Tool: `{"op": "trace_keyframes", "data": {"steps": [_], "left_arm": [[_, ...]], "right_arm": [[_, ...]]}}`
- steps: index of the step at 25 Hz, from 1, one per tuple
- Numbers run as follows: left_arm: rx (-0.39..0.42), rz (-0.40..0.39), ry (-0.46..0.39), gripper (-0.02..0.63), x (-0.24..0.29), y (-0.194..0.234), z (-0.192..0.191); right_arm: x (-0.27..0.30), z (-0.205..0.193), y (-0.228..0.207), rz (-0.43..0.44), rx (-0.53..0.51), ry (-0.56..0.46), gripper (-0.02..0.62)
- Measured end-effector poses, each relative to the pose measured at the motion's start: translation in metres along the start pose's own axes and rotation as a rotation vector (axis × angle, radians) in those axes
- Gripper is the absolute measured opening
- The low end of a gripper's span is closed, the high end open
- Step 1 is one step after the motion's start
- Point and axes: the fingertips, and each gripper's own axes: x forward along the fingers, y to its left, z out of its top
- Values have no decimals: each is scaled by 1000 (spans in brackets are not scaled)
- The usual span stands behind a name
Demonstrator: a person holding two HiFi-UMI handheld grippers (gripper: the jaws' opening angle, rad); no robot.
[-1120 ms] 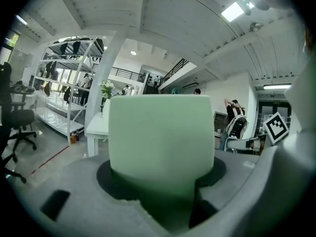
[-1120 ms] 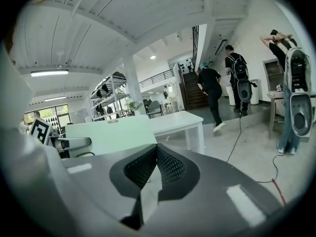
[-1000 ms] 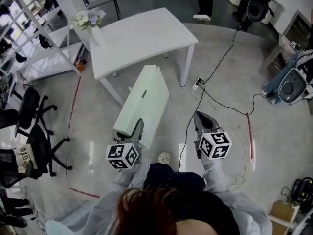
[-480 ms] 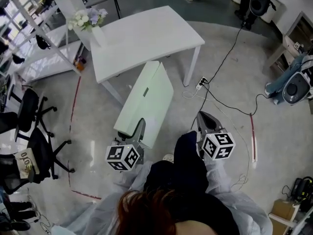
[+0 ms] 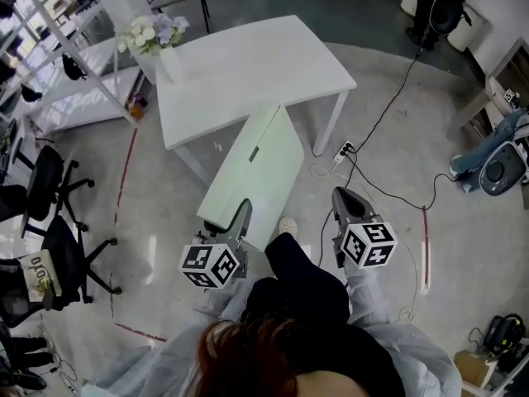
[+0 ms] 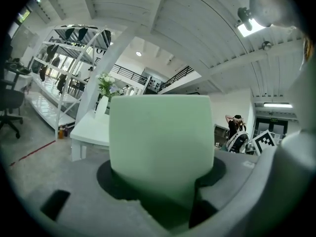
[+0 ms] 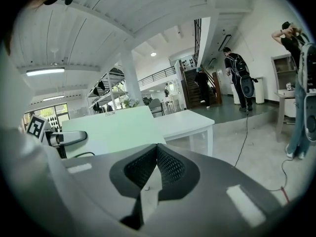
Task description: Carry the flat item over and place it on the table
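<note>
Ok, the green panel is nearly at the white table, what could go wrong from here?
The long panel is clamped at one end only, by the left hand-held gripper. The right hand-held gripper is shut and empty, so the panel may sag or twist loose. The vase of flowers stands on the table's left corner, and a swinging panel might hit it. The power strip lies on the floor beside the table, a possible trip.
</note>
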Motion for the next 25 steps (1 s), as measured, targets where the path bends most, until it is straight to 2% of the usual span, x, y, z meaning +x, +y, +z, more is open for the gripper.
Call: {"op": "trace_keyframes", "data": {"steps": [17,25], "left_arm": [[-31,-29,-103,270,199,40,103],[-43,-16,-138,271,263,53,118]], "right_arm": [[169,118,-96,16,-35,-29,12],[221,142,-136,35,-39,-31,12]]}}
